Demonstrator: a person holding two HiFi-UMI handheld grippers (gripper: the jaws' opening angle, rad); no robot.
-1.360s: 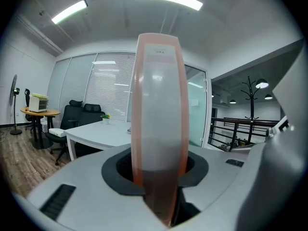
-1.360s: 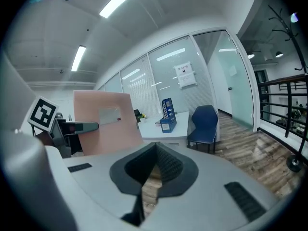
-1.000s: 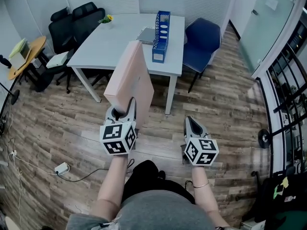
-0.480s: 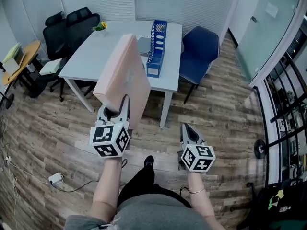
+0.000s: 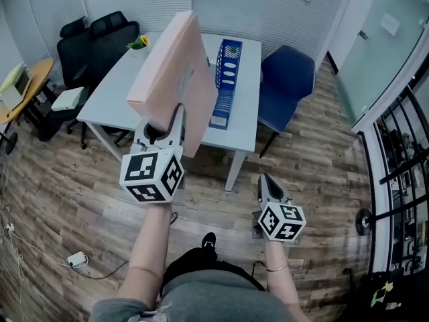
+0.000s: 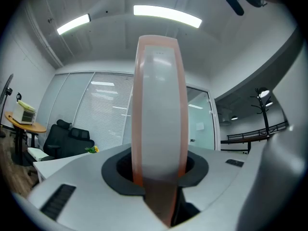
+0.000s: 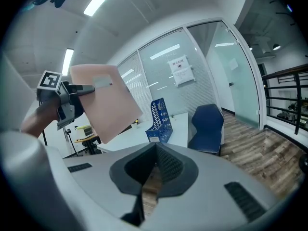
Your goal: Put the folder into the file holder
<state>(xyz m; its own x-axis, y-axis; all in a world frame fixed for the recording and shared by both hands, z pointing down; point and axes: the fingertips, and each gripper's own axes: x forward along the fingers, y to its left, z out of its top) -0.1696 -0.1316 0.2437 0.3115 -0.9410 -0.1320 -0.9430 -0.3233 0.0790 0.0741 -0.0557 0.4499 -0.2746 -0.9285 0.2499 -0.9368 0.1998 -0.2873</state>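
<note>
One white desk (image 5: 117,102) has one blue chair (image 5: 287,79) at its right edge and two black chairs (image 5: 107,35) past its left. One pink folder (image 5: 171,72), clamped in the left gripper (image 5: 163,127), rises over the near edge beside one blue file holder (image 5: 226,72). The right gripper (image 5: 266,182) is closed and empty.
</note>
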